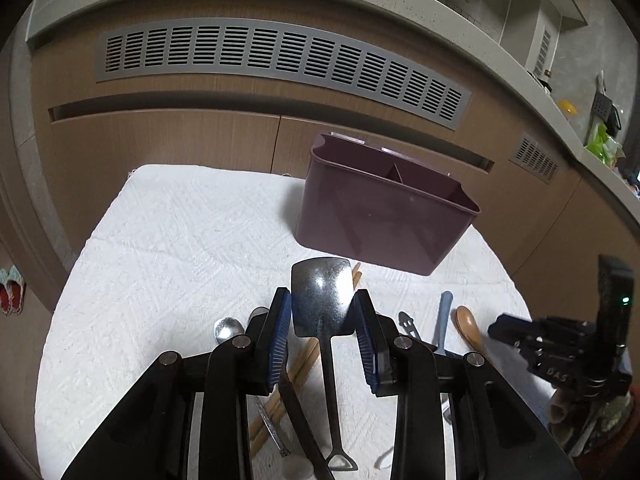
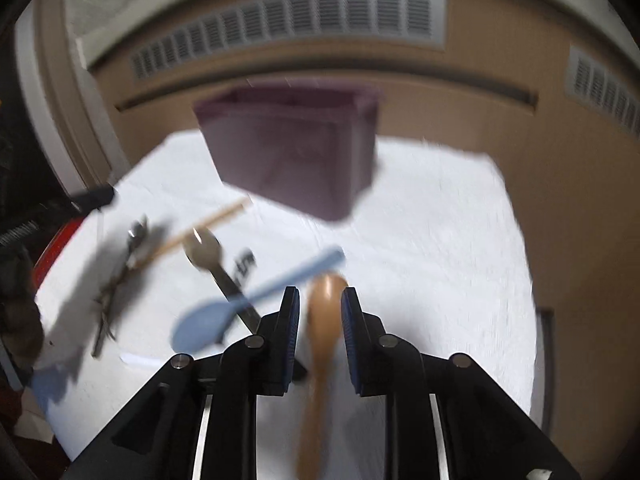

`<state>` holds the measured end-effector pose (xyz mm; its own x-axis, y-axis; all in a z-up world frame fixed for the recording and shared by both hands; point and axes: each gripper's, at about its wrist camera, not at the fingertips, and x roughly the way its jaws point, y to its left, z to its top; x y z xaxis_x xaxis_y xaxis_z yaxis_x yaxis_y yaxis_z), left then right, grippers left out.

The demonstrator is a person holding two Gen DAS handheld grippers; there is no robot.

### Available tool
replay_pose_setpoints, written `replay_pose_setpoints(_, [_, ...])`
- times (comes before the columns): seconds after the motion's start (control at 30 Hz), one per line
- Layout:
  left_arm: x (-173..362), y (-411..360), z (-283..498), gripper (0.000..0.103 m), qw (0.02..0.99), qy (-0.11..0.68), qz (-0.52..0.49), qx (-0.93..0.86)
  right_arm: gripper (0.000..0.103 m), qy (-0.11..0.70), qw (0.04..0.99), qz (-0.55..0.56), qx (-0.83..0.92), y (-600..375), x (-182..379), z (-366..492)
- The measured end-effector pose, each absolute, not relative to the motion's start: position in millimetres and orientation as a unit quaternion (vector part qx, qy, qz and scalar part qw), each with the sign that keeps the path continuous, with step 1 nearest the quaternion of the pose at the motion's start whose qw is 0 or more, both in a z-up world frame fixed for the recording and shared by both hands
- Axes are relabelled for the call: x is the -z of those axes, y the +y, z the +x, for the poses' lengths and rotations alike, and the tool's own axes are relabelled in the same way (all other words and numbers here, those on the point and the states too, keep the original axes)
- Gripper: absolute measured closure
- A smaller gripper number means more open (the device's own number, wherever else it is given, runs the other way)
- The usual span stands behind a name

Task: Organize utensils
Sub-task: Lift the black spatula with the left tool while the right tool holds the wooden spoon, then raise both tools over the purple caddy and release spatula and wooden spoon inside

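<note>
White textured cloth (image 1: 168, 240) covers the worktop in front of brown cabinet fronts with grey vent grilles (image 1: 280, 60). Through the left wrist camera I see my left gripper (image 1: 322, 320) with its jaws apart, either side of a metal spatula (image 1: 322, 300); its blade points up the frame toward the purple utensil holder (image 1: 384, 216), its handle running straight down to the bottom edge. Whether the pads touch the blade I cannot tell. Wooden chopsticks (image 1: 304, 364) lie diagonally beneath it. The right wrist camera is blurred: my right gripper (image 2: 320, 320) has its jaws apart around a wooden spoon (image 2: 324, 320), bowl toward the holder (image 2: 292, 144), long axis vertical in frame. A blue spoon (image 2: 256, 300) slants at centre left.
</note>
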<state>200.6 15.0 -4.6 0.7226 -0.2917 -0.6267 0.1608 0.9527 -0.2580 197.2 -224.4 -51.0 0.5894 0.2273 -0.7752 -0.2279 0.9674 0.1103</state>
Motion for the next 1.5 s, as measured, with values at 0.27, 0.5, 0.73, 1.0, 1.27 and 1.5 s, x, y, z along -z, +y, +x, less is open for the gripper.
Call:
replay_pose_setpoints(0.27, [11.7, 12.9, 202.1, 0.070, 0.920, 0.357, -0.096, 0.126, 0.075, 0.471, 0.872, 0.009, -0.129, -217.2, 77.2, 204.1])
replay_pose_setpoints(0.5, [8.9, 11.9, 199.4, 0.070, 0.922, 0.354, -0.091, 0.126, 0.076, 0.448, 0.886, -0.068, -0.103, -189.7, 76.2, 225.2])
replay_pose_setpoints(0.73, [-11.1, 11.7, 183.8, 0.071, 0.931, 0.323, -0.094, 0.146, 0.076, 0.370, 0.921, -0.019, -0.118, -196.2, 26.3, 197.0])
replay_pose_setpoints(1.0, [-20.1, 2.5, 180.2, 0.072, 0.936, 0.311, -0.082, 0.145, 0.076, 0.325, 0.938, -0.001, -0.119, -195.1, 5.3, 186.6])
replay_pose_setpoints(1.27, [-110.2, 0.2, 192.9, 0.072, 0.953, 0.221, -0.073, 0.194, 0.076, 0.199, 0.971, 0.027, -0.131, -196.9, -88.6, 190.7])
replay_pose_setpoints(1.5, [-177.8, -11.0, 260.0, 0.071, 0.970, 0.119, -0.052, 0.203, 0.076, 0.096, 0.986, 0.002, -0.138, -181.0, -164.0, 246.9])
